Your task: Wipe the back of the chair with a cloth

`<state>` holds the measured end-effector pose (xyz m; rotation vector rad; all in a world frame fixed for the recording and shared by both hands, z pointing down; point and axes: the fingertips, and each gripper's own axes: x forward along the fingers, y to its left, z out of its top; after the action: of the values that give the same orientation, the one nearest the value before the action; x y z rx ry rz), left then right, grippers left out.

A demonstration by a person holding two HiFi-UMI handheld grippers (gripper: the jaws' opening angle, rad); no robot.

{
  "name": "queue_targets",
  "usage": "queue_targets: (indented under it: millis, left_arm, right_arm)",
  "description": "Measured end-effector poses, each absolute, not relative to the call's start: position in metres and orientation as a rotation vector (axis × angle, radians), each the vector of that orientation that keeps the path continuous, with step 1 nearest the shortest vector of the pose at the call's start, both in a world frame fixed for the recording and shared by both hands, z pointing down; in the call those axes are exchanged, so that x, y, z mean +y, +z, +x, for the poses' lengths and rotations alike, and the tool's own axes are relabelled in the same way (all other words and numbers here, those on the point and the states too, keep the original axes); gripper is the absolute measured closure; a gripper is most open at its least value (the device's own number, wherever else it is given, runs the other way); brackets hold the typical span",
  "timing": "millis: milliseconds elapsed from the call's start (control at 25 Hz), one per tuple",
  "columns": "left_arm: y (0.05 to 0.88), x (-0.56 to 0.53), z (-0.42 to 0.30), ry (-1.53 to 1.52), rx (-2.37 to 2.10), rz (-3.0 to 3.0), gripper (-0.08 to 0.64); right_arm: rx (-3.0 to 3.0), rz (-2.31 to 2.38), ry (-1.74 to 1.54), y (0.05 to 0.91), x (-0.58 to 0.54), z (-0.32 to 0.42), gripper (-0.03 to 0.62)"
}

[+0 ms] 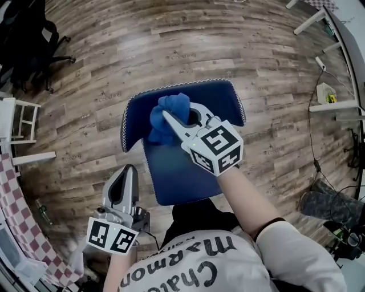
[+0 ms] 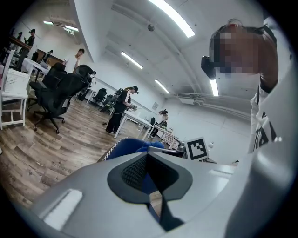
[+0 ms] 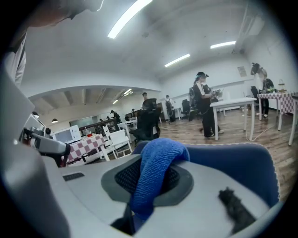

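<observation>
A blue chair (image 1: 178,174) stands just in front of me, its curved backrest (image 1: 223,93) on the far side. A bunched blue cloth (image 1: 175,103) lies against the inner face of the backrest, and my right gripper (image 1: 173,118) is shut on it. In the right gripper view the cloth (image 3: 156,169) hangs out between the jaws of the right gripper (image 3: 149,188), with the backrest (image 3: 235,162) right behind it. My left gripper (image 1: 126,175) hangs shut and empty at the lower left, off the chair. From the left gripper (image 2: 150,181) the chair (image 2: 125,145) shows beyond the jaws.
Wood floor all round. Black office chairs (image 1: 27,40) stand at the far left, a white chair (image 1: 20,121) and a checkered table (image 1: 16,211) along the left edge. White table legs (image 1: 318,17) and cables (image 1: 317,162) lie to the right. People (image 2: 122,110) stand farther off.
</observation>
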<state>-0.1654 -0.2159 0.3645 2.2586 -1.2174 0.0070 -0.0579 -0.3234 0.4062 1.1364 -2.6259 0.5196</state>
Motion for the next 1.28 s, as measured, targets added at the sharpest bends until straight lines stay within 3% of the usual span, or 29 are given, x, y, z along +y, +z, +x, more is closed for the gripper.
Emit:
queue_targets:
  millis: [640,1280]
  left_arm:
    - [0.368,-0.229,-0.098,0.058,-1.013,2.335,0.552]
    - [0.359,-0.224,-0.093,0.052,-1.028,2.343,0.552]
  right_arm:
    - [-2.461,1.468,0.560,0.419,-0.328,0.061,0.526]
    - [-2.271,1.727,0.584,0.423,-0.319,0.148,0.526]
